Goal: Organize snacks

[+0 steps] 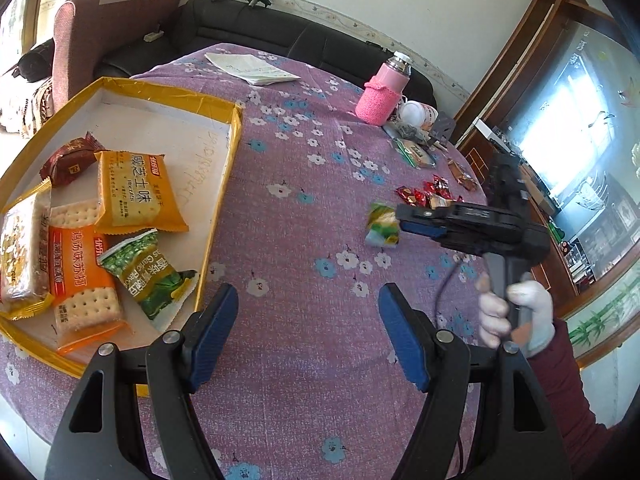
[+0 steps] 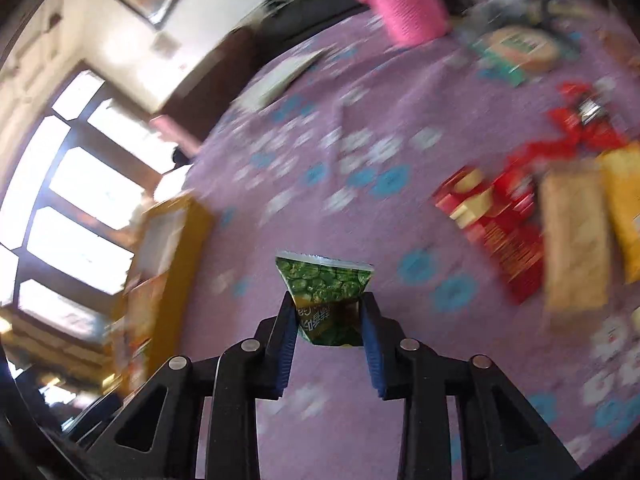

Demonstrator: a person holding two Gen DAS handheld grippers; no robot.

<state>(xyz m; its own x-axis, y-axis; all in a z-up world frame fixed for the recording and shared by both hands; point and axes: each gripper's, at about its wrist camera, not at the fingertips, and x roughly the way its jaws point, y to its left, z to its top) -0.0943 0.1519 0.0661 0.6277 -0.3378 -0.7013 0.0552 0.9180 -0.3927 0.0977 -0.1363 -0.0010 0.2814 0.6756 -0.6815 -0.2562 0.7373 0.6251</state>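
My right gripper is shut on a green pea snack packet and holds it above the purple flowered tablecloth. In the left wrist view that gripper holds the packet in the air at the right of the table. My left gripper is open and empty, low over the cloth, just right of the yellow-rimmed tray. The tray holds several packets: orange cracker packs, a green pea packet and a dark red one. The tray shows blurred at the left in the right wrist view.
Red wrapped sweets and other snacks lie at the right of the table. A pink knitted bottle, a white cup and papers stand at the far side. A black sofa lies behind.
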